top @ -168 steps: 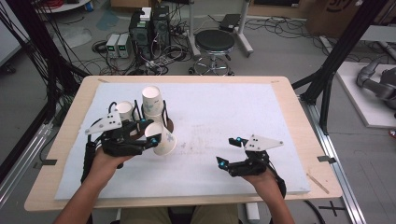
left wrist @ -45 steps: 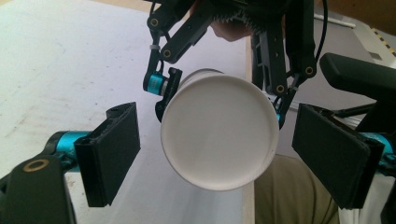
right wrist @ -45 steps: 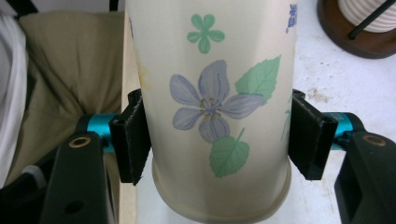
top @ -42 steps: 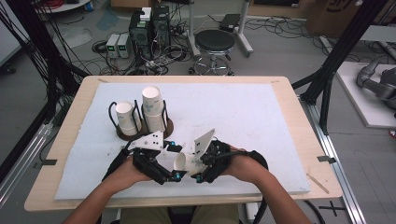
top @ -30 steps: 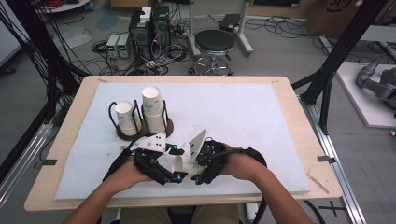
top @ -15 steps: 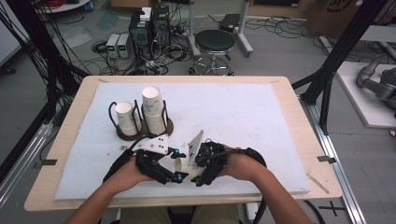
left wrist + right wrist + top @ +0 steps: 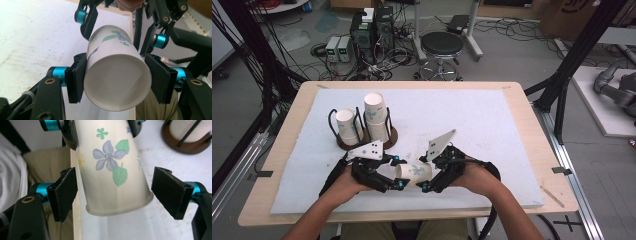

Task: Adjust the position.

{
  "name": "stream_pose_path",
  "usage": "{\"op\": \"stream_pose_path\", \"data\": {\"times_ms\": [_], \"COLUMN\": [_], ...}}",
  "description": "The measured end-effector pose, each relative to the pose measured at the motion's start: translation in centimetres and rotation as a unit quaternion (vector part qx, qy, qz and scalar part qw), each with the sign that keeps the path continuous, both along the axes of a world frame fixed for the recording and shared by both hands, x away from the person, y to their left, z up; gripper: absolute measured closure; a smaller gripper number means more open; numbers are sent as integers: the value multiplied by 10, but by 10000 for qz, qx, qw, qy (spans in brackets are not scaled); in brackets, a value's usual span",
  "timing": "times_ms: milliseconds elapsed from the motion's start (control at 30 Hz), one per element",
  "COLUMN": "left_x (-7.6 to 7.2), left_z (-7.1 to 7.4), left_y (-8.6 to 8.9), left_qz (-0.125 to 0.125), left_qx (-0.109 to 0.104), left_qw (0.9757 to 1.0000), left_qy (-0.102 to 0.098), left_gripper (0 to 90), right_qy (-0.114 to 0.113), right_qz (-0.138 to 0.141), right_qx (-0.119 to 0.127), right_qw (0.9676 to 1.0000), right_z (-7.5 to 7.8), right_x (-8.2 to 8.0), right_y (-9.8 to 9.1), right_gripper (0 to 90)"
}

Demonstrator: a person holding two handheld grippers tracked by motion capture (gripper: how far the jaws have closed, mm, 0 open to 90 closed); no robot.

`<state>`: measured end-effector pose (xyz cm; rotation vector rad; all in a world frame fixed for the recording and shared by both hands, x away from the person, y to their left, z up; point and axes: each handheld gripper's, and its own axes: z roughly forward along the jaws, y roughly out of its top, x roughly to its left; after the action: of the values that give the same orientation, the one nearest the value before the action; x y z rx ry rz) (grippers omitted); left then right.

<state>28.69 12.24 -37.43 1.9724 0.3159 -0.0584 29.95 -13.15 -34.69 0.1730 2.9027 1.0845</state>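
Near the front edge of the white foam-covered table (image 7: 512,130), the left gripper (image 7: 117,77) clamps the base end of a flower-printed white paper cup (image 7: 413,172) lying sideways. The right gripper (image 7: 115,192), angled inward opposite, has its jaws spread around the cup's rim end, pads not touching.

The high view looks forward and down over the whole desk (image 7: 512,125) from the person's side. Each gripper view rides close behind its own tongs — facing the other across the near edge — and all three share one paper cup (image 7: 413,172) held between them.
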Motion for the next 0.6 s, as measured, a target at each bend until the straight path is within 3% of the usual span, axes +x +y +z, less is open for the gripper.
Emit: {"op": "stream_pose_path", "data": {"times_ms": [300, 600], "left_x": [1, 1], "left_z": [-3, -5], "left_y": [10, 18], "left_qz": [219, 366], "left_qx": [-316, -674], "left_qw": [9992, 9969], "left_qy": [-65, -167], "left_gripper": [370, 370], "right_qy": [-142, -202], "right_qz": [-383, -868], "right_qx": [821, 1581], "right_qw": [9958, 9834], "right_z": [3, -5], "right_x": [-1, -7], "right_y": [-19, -37], "right_gripper": [216, 209]}}
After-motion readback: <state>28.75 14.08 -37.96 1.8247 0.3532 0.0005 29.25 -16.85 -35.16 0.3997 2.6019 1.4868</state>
